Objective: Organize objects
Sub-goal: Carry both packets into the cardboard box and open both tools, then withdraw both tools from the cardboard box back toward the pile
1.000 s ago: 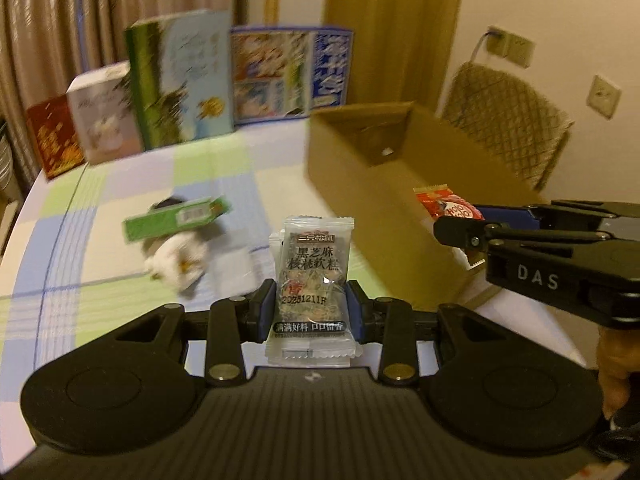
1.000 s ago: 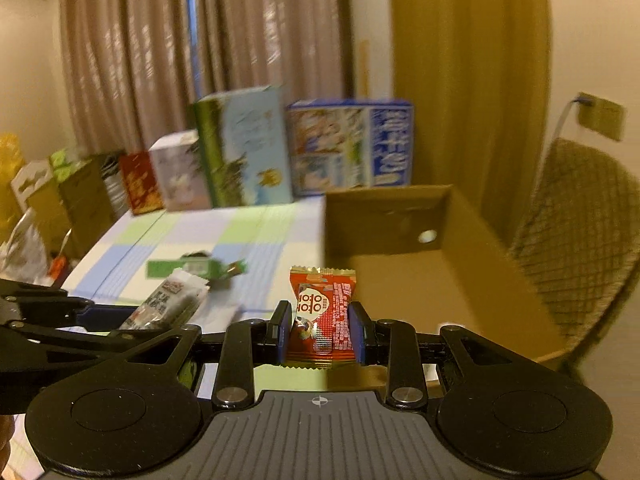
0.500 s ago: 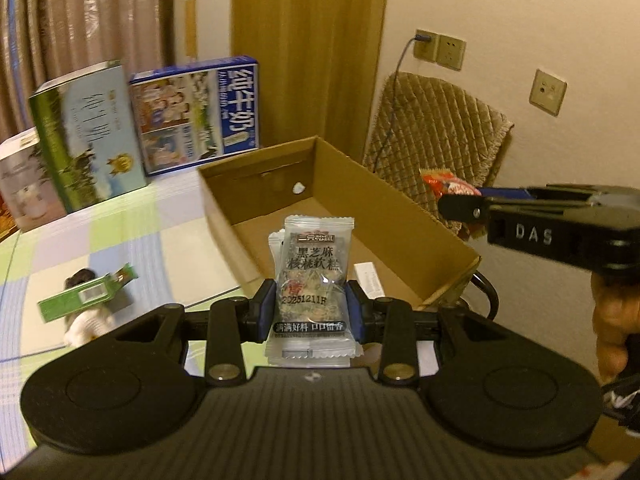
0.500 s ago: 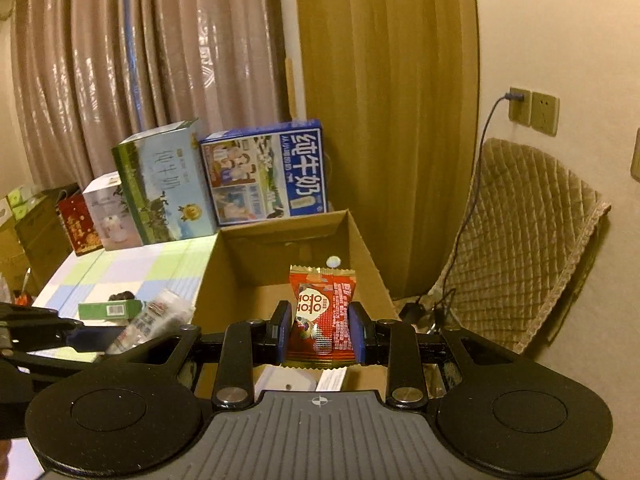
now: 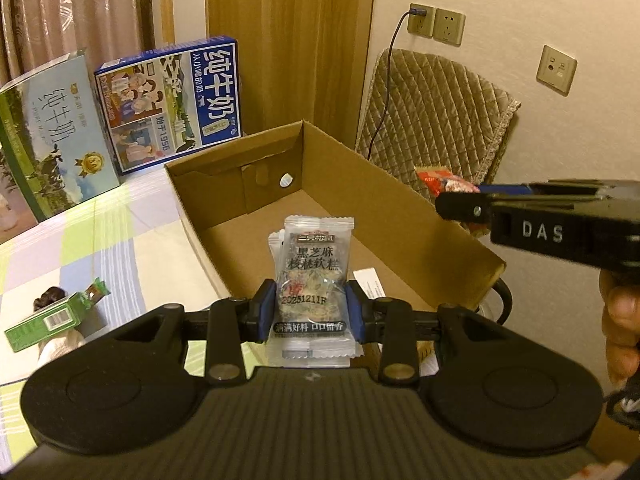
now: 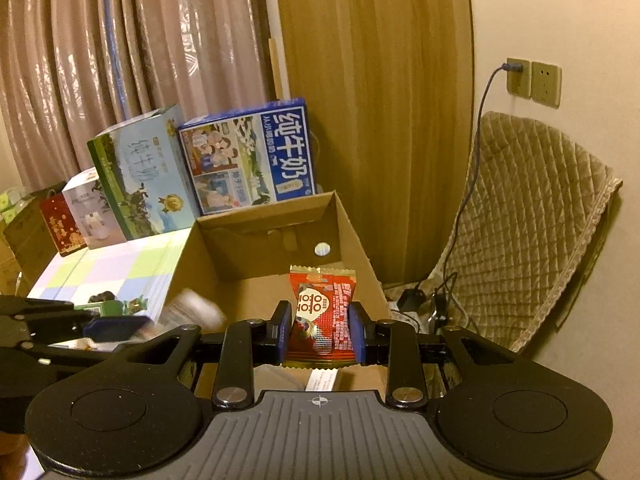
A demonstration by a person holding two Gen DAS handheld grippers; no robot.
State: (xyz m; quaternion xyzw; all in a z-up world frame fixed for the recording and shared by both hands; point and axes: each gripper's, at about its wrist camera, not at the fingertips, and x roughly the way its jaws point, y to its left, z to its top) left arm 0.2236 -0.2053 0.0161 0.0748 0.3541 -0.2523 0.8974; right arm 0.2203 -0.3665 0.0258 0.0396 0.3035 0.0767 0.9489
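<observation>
My left gripper (image 5: 311, 306) is shut on a clear snack packet with black print (image 5: 313, 276) and holds it above the near end of an open cardboard box (image 5: 400, 196). My right gripper (image 6: 320, 330) is shut on a red snack packet (image 6: 322, 312) and holds it over the same cardboard box (image 6: 352, 228), at its right side. The red packet (image 5: 442, 180) and the right gripper also show at the right of the left wrist view. A white paper slip (image 5: 370, 284) lies on the box floor.
A green carton (image 5: 56, 314) lies on a white and dark object on the checked tablecloth (image 5: 132, 232), left of the box. Two milk cartons (image 5: 172, 104) stand at the back. A quilted chair (image 6: 532, 216) and a wall socket with a cable (image 6: 520, 80) are to the right.
Both grippers have moved right from over the tablecloth to above the box, each still holding its packet. The box interior has come into view below them.
</observation>
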